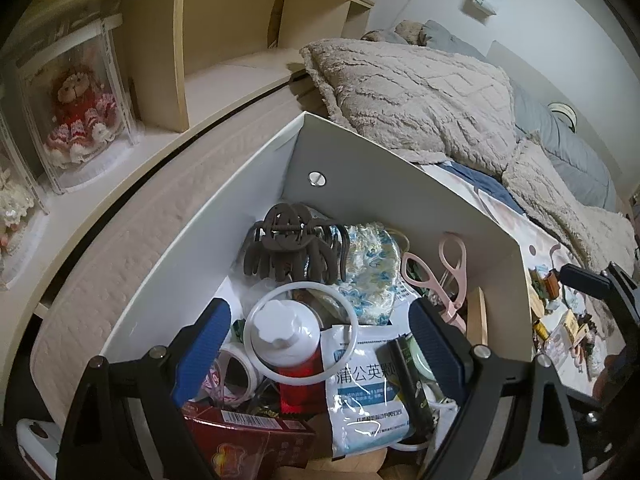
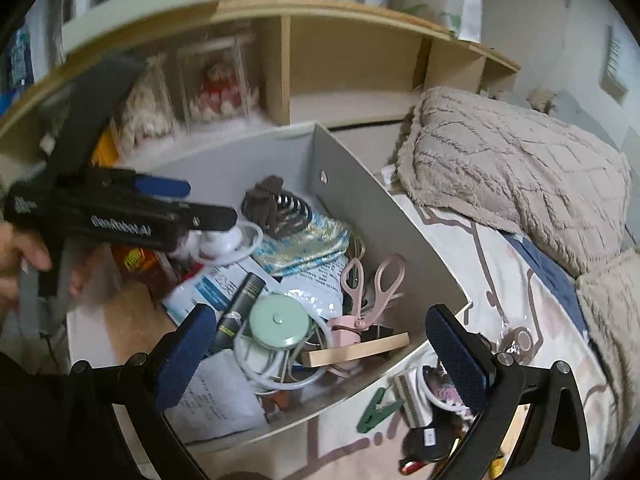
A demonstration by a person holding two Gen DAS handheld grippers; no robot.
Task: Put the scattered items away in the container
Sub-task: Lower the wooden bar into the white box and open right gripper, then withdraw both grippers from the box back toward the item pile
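— What are your grippers doing?

— My left gripper hangs over the white storage box with its jaws spread wide and nothing clamped between them. My right gripper is likewise wide open and empty, poised over the box's near right corner.

— What sits under the left one?

— A white-capped bottle ringed by a white hoop, with a blue-and-white sachet to its right and a red carton nearer me. Farther in lie a brown hair claw, a floral pouch and pink scissors against the right wall.

— And by the right one?

— Inside the box, a mint-green round lid, a dark tube and a wooden strip. Outside it, on the bed sheet, a green clothes peg and other small clutter lie scattered. A fluffy beige blanket is heaped at the far right.
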